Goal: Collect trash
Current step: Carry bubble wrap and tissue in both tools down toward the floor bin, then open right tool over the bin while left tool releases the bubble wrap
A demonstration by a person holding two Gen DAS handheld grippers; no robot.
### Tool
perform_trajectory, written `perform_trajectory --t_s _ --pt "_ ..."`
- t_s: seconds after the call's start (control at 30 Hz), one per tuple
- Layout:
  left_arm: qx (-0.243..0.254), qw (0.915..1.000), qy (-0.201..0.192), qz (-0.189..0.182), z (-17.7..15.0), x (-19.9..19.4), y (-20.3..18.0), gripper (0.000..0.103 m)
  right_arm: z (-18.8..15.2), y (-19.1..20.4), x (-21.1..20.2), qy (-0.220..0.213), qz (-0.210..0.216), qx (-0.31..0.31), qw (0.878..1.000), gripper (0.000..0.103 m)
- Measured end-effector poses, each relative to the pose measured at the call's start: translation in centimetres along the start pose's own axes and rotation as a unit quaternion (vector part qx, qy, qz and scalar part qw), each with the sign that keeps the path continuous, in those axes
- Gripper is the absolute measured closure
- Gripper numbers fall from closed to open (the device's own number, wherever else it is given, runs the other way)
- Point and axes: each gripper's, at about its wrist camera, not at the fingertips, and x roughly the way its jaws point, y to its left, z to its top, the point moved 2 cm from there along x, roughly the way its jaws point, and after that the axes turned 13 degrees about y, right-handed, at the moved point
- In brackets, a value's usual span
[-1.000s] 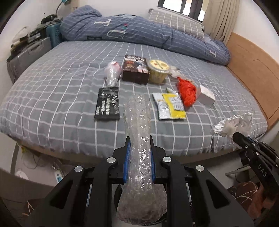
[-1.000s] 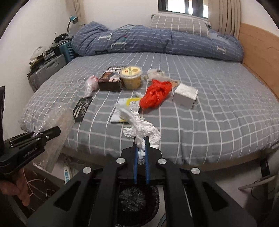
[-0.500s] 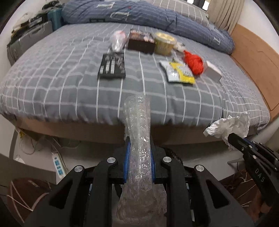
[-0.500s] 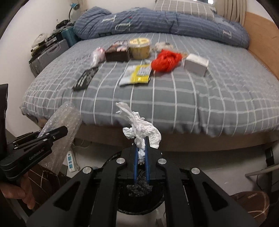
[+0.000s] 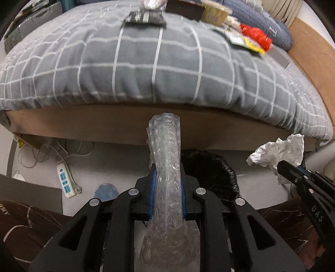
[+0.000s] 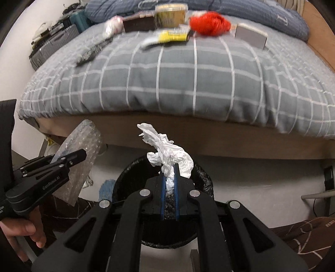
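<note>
Your left gripper [image 5: 166, 173] was clamped on a strip of bubble wrap [image 5: 166, 146], which stood up past the fingertips and hung down in a wider flap beneath them. Your right gripper [image 6: 170, 171] was clamped on a crumpled white tissue [image 6: 167, 150], the wad bunched up above its blue finger pads [image 6: 163, 188].

Both grippers hung low in front of the bed [image 6: 178, 83], near the floor. In the right wrist view the bin [image 6: 201, 184], lined with a black bag, sat directly under and behind the tissue, so the tissue was over the bin's mouth. In the left wrist view the same bin [image 5: 211, 173] showed just right of the bubble wrap and partly behind it; you could not tell from there whether the wrap was over the opening or beside it. The right wrist view put the left gripper [image 6: 80, 155] and its wrap to the left of the bin, apart from the rim.

More trash lay on the grey checked bedcover, well apart from the grippers: a red net bag [image 6: 209, 23], a yellow packet [image 6: 173, 35], a round tub [image 6: 170, 14], a dark box [image 6: 138, 24], a grey carton [image 6: 250, 36] and a flat black packet [image 5: 144, 17]. These were blurred.

On the floor to the left lay a white power strip [image 5: 65, 183] with tangled cables behind it
</note>
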Motion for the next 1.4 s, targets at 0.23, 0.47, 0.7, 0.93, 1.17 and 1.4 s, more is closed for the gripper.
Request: perform_trajectory --t_s 0.23,0.47,0.7,0.93,1.17,1.4 --pt "-0.006 0.9996 0.027 0.002 0.2 3.1 0.6 0.085 -0.1 -0.2 4.3 0.043 0.001 0.005 0.999 0.097" --pt "-0.012 0.9988 0.047 0.008 0.0 5.1 1.5 0.085 -0.3 0.6 7.2 0.074 0.002 -0.001 0.997 0.097" --pt "-0.023 0.9984 0.050 0.010 -0.3 4.9 2.4 0.085 -0.2 2.3 8.4 0.085 0.007 -0.018 0.996 0.094" --pt "-0.022 0.9985 0.050 0.009 -0.3 4.8 2.1 0.085 -0.1 2.6 8.9 0.083 0.002 -0.027 0.996 0.071" --pt "-0.010 0.9983 0.058 -0.004 -0.1 5.5 1.0 0.085 -0.3 0.7 7.9 0.063 -0.017 -0.007 0.998 0.037" --pt "0.012 0.9978 0.062 -0.017 0.0 6.2 -2.1 0.085 -0.9 -2.5 6.9 0.042 -0.052 0.016 0.998 0.010"
